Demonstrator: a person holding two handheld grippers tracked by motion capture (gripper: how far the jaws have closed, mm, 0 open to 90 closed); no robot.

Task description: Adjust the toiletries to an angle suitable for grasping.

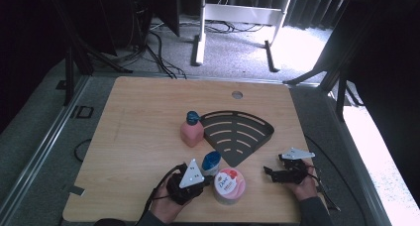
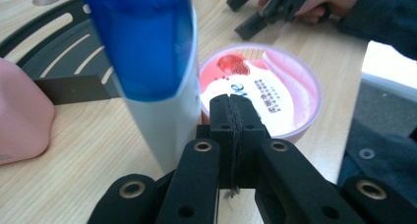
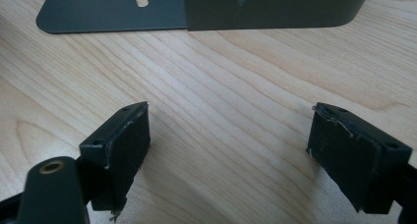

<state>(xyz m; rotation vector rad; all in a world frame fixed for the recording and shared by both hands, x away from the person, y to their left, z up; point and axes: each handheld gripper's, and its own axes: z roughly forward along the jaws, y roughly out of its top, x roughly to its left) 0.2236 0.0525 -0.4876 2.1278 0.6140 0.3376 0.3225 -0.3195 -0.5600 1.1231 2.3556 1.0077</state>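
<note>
We see a wooden table (image 1: 138,137) with 2 hands on it, and each hand holds a pair of black tongs. The left tongs (image 2: 231,108) are pressed tight together, and nothing is between them. They point at a tall white tube with a blue cap (image 2: 147,52). The tube stands cap up, just beside the tongs, on their left side in the left gripper view. We cannot tell if the tongs touch it.

Right behind the tongs sits a round pink tub (image 2: 268,94) with a white and red label on its lid. In the high view the tube (image 1: 211,162) stands close to the tub (image 1: 229,186), at its upper left, near the front edge of the table.

A pink bottle (image 1: 191,132) with a blue cap stands farther back, near the middle of the table. Next to it lies a black rack (image 1: 237,134) shaped like a fan, with slots cut in it.

The right tongs (image 3: 228,140) are spread wide open over bare wood, with nothing between them. The rack (image 3: 275,8) lies just ahead of them. In the high view the right hand (image 1: 302,184) rests on the table to the right of the tub, well apart from the tube.
</note>
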